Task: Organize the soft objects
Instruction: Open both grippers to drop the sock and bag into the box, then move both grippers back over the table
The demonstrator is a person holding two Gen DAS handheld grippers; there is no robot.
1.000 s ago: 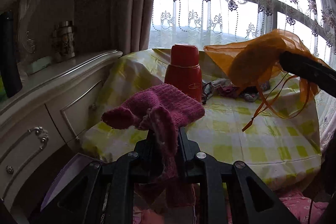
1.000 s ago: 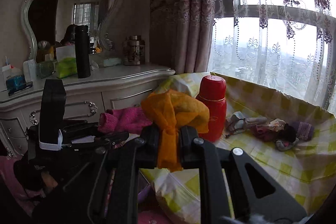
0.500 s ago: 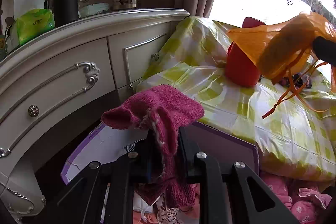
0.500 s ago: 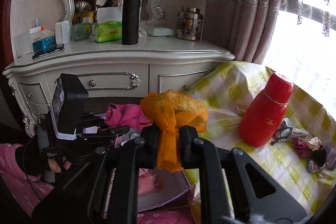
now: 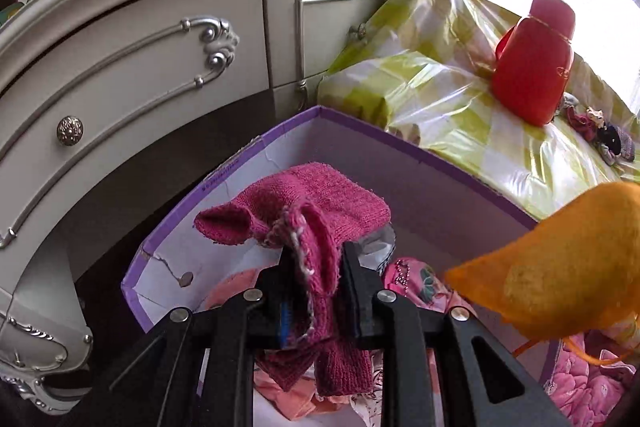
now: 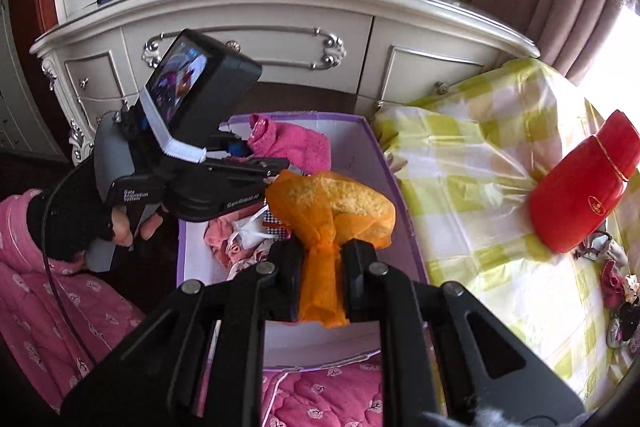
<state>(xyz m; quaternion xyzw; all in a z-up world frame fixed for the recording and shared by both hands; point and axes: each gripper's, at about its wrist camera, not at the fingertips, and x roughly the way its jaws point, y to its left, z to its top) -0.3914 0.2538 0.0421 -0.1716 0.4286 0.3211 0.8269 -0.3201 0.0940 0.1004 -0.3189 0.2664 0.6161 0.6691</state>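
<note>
My left gripper (image 5: 314, 267) is shut on a pink knitted piece (image 5: 304, 203) and holds it over the open purple box (image 5: 420, 151). The knit also shows in the right wrist view (image 6: 292, 143), beside the left gripper's body (image 6: 192, 163). My right gripper (image 6: 320, 263) is shut on an orange mesh bag (image 6: 336, 203), held above the same box (image 6: 372, 147). The bag shows at the right edge of the left wrist view (image 5: 560, 267). Pink and white soft items (image 6: 236, 239) lie in the box.
A white dresser (image 6: 280, 31) with cluttered top stands behind the box. A table with yellow checked cloth (image 6: 480, 155) is to the right, bearing a red flask (image 6: 580, 195) and several small soft items (image 6: 616, 287). Pink quilted fabric (image 6: 328, 395) lies below.
Both grippers have swung left and down from over the table to above the purple box, still holding the pink knit and the orange bag.
</note>
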